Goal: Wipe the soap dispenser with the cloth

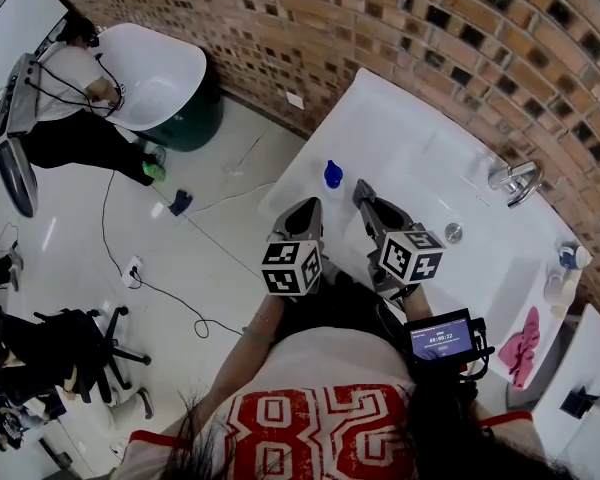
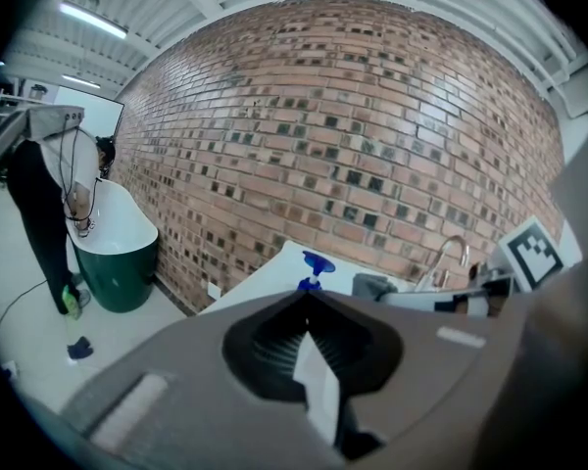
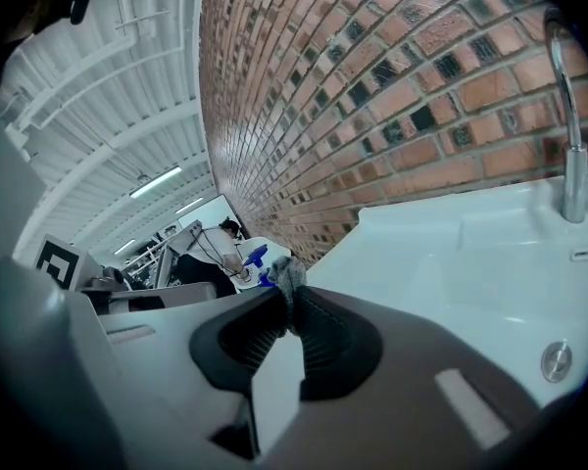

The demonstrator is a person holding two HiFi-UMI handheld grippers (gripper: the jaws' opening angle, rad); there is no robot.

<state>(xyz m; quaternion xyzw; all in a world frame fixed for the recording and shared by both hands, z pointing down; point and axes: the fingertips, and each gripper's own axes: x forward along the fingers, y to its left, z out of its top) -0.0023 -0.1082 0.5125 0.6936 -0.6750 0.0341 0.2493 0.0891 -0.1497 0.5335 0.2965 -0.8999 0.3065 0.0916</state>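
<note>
Toward the left end of the smooth white desk (image 1: 410,138), the blue plastic soap dispenser (image 1: 332,174) stands upright. Its long axis is vertical and its pump head is on top; which way the spout faces cannot be made out. The left hand-held gripper (image 2: 307,294) has its ribbed black jaws pressed together on nothing, and the dispenser is just beyond its tips. Beside it, the right hand-held gripper (image 3: 286,287) pinches a fuzzy grey cloth (image 3: 286,270) at its tips, near the dispenser but apart from it. Farther right a curved metal tap (image 1: 515,180) rises by the brick wall, and a crumpled pink cloth (image 1: 521,346) lies at the desk's right end.
</note>
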